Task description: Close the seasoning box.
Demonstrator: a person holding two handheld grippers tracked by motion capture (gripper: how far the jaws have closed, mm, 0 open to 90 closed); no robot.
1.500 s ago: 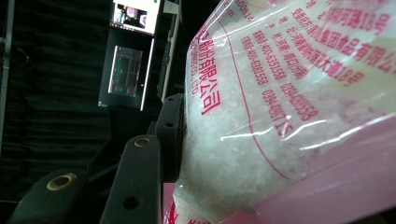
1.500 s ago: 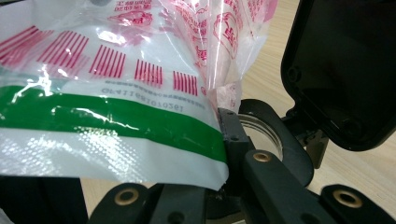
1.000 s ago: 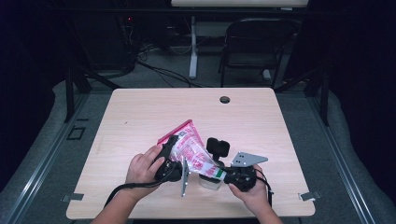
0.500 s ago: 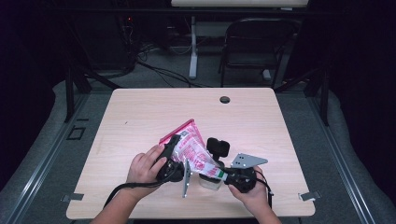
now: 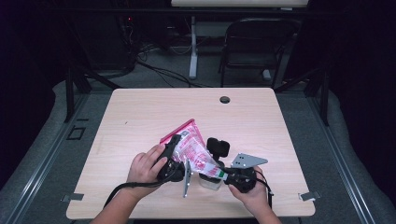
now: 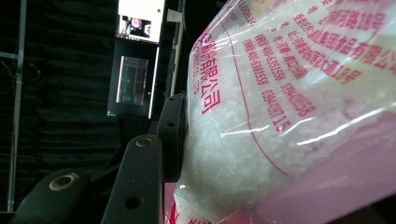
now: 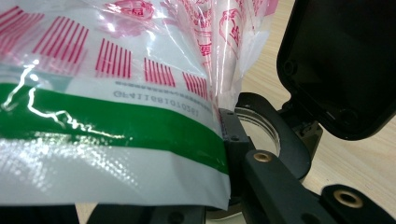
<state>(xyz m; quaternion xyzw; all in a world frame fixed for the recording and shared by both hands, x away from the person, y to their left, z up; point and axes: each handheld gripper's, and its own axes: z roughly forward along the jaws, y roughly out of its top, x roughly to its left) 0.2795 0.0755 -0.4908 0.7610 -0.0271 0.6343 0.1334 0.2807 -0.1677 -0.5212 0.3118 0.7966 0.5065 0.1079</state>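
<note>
A clear bag (image 5: 192, 148) with pink print and white crystals inside hangs tilted over the table's front middle, pink sealed top up and to the left. My left gripper (image 5: 172, 157) is shut on its fat upper part; one black finger (image 6: 172, 133) presses into the bag (image 6: 289, 116). My right gripper (image 5: 227, 176) is shut on the low corner with the green band (image 7: 116, 126), its finger (image 7: 232, 135) against the edge. Under that corner stands a clear jar (image 5: 209, 181), rim (image 7: 266, 123) visible, with its black hinged lid (image 5: 218, 147) (image 7: 341, 65) standing open.
The light wooden table (image 5: 140, 116) has a round cable hole (image 5: 225, 99) near its far edge. A dark folding chair (image 5: 254, 46) and a desk leg stand behind it. Both forearms enter at the front edge, cables trailing from them.
</note>
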